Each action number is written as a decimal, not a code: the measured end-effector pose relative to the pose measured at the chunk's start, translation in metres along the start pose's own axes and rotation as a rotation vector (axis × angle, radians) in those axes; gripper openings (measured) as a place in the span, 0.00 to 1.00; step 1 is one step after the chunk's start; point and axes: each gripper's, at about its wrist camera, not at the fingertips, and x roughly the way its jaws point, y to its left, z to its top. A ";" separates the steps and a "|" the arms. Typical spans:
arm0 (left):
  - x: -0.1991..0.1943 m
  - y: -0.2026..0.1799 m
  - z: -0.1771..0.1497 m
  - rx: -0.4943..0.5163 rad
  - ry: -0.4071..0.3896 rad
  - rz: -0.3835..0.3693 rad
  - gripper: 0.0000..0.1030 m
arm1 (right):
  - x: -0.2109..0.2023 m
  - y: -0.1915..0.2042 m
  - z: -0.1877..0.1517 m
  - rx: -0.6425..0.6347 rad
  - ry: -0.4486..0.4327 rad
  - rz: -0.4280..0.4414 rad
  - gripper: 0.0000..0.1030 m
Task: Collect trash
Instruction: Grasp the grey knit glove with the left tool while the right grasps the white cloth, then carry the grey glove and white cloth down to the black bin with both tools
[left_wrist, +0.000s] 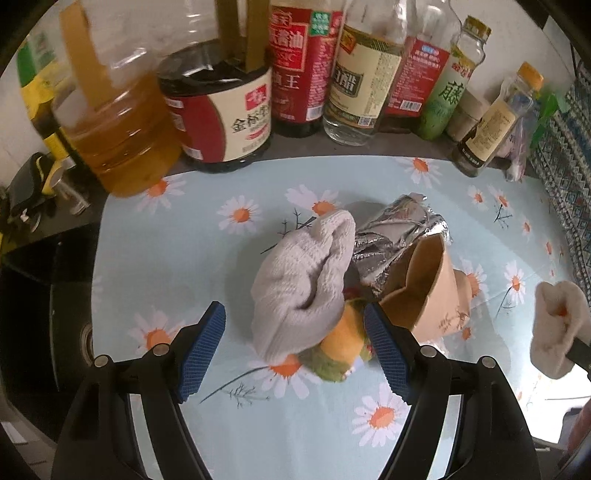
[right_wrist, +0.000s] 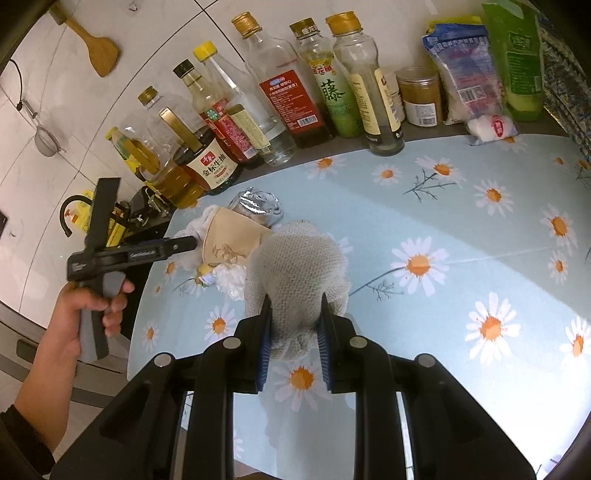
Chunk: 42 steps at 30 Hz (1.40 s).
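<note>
A trash pile lies on the daisy-print table mat (left_wrist: 177, 258): a grey knitted rag (left_wrist: 303, 280), crumpled foil (left_wrist: 399, 225), a brown paper bag (left_wrist: 428, 295) and an orange-and-green scrap (left_wrist: 340, 347). My left gripper (left_wrist: 295, 350) hangs open just above the pile, its blue pads on either side of the rag and the scrap and touching neither. My right gripper (right_wrist: 295, 306) is shut on a second grey knitted rag (right_wrist: 295, 273), lifted off the mat. That rag (left_wrist: 557, 328) also shows at the right edge of the left wrist view. The foil (right_wrist: 258, 203) and the paper bag (right_wrist: 229, 240) lie beyond it.
A row of sauce and oil bottles (left_wrist: 303, 66) stands along the wall behind the mat, with jars and bags (right_wrist: 469, 74) further right. A dark stove top (left_wrist: 44, 258) borders the mat on the left. A hand (right_wrist: 92, 306) holds the left gripper's handle. The mat (right_wrist: 461, 229) is bare to the right.
</note>
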 end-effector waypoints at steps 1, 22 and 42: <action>0.003 -0.001 0.002 0.006 0.003 0.007 0.73 | -0.001 0.000 -0.001 0.002 0.000 -0.001 0.23; 0.027 -0.007 0.021 -0.031 0.033 0.039 0.29 | 0.007 -0.020 0.005 -0.013 0.046 0.065 0.23; -0.055 -0.013 -0.031 -0.110 -0.052 0.008 0.27 | 0.018 -0.003 0.006 -0.115 0.097 0.123 0.23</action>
